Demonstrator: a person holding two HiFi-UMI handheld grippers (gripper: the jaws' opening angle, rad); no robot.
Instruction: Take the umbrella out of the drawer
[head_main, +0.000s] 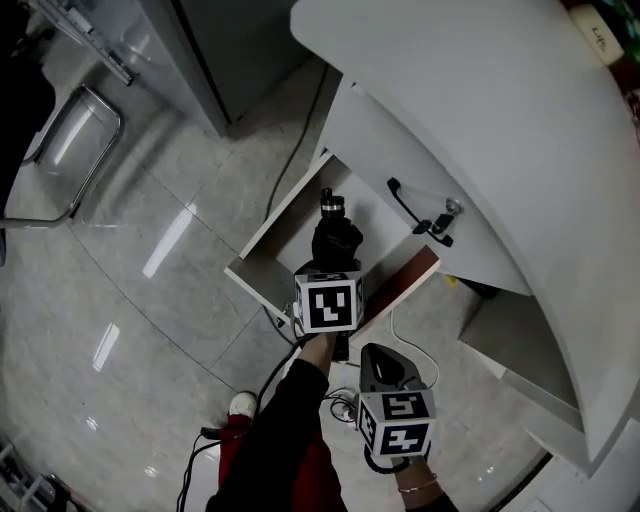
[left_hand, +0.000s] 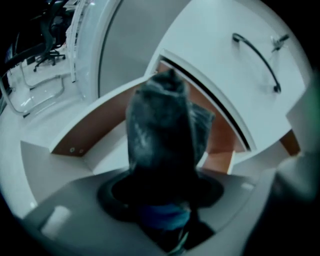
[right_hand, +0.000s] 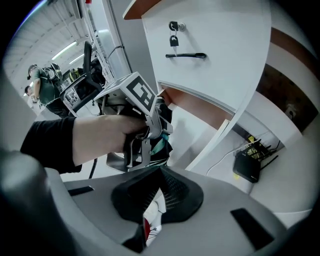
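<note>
A black folded umbrella (head_main: 337, 238) stands upright over the open white drawer (head_main: 262, 245), its capped end up. My left gripper (head_main: 336, 264), under its marker cube, is shut on the umbrella's lower part. In the left gripper view the umbrella (left_hand: 162, 135) fills the centre between the jaws of the left gripper (left_hand: 162, 200), with the drawer (left_hand: 75, 145) behind it. My right gripper (head_main: 385, 365) hangs nearer to me, beside the drawer's brown edge, shut with nothing in it. The right gripper view shows the right gripper (right_hand: 155, 192) below the left gripper (right_hand: 150, 130) and the hand around it.
Above the drawer is a white cabinet front with a black handle (head_main: 405, 203) and a key (head_main: 452, 208), under a curved white desk top (head_main: 480, 110). A metal chair frame (head_main: 75, 150) stands at the left. Cables (head_main: 290, 340) lie on the floor. A black router (right_hand: 246, 167) sits under the desk.
</note>
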